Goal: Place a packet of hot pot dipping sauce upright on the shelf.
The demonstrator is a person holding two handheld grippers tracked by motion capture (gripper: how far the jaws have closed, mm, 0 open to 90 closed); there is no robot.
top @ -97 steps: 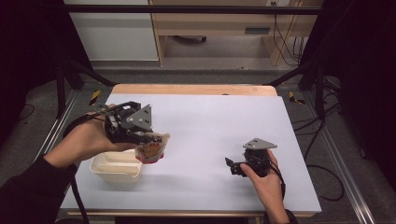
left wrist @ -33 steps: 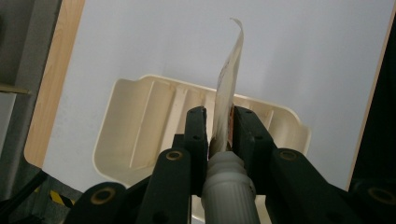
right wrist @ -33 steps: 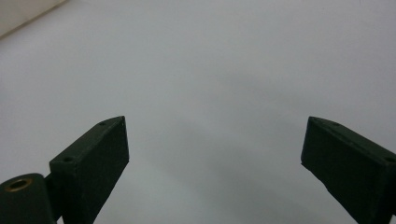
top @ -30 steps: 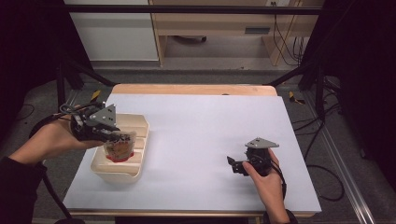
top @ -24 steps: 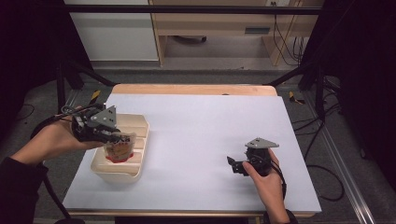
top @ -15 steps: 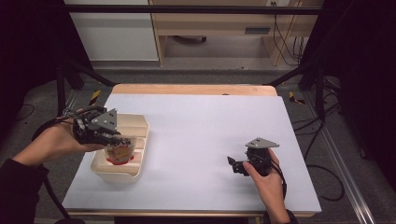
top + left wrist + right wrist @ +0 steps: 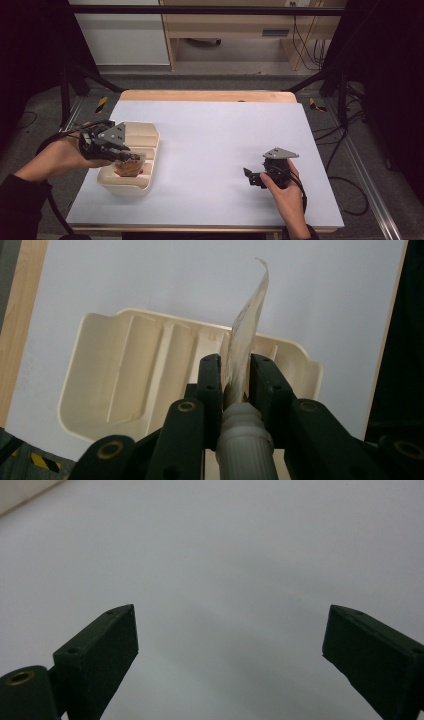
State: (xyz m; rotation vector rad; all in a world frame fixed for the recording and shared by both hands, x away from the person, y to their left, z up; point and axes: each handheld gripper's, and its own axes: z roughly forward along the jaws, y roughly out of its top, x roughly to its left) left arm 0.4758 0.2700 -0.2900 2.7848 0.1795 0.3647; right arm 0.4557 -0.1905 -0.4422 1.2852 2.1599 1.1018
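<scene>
Here, left gripper (image 7: 121, 156): jaws were closed on a spouted pouch (image 7: 245, 335), pinching its flat top just above the white ribbed spout.
Pouch: its red-and-clear body (image 7: 129, 165) hung inside the cream tray (image 7: 145, 145).
Tray: a ridged tray (image 7: 125, 370) near the table's (image 7: 220, 130) left edge.
Right gripper (image 7: 227, 655): jaws stood wide apart, nothing between them, low over bare white table (image 7: 225, 555).
Right hand (image 7: 282, 187): well apart from the tray, near the front right.
</scene>
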